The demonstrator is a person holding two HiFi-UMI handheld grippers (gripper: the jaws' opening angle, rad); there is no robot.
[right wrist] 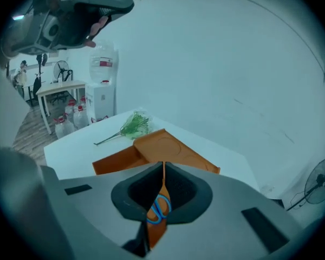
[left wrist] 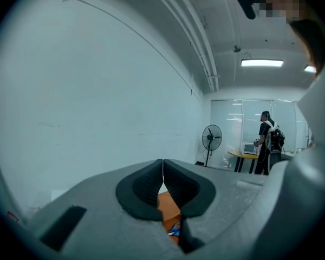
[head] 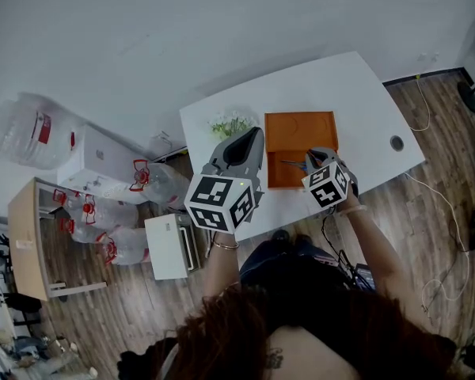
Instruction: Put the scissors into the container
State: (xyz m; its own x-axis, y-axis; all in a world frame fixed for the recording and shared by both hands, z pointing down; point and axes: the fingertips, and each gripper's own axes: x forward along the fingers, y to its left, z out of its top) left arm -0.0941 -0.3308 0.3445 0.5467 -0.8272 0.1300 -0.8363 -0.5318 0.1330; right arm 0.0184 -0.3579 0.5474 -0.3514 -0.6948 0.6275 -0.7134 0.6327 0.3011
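The orange container (head: 301, 125) lies on the white table (head: 360, 101). The scissors (head: 293, 163) rest along its front edge, blades pointing left. My right gripper (head: 311, 159) hovers at their handle end, over the container's front right corner. In the right gripper view its jaws (right wrist: 163, 169) meet in a thin line. The blue scissor handles (right wrist: 160, 207) show through the slit below the tips, against the orange container (right wrist: 168, 145). My left gripper (head: 253, 137) is raised high near the head camera, its jaws (left wrist: 163, 169) shut and empty. A bit of the blue scissors (left wrist: 175, 232) shows beneath them.
A green plant sprig (head: 229, 123) lies on the table left of the container. A cable hole (head: 397, 142) sits near the right edge. Water bottles (head: 32, 133) and a small white cabinet (head: 170, 248) stand on the floor to the left. A person (left wrist: 266, 140) stands far off.
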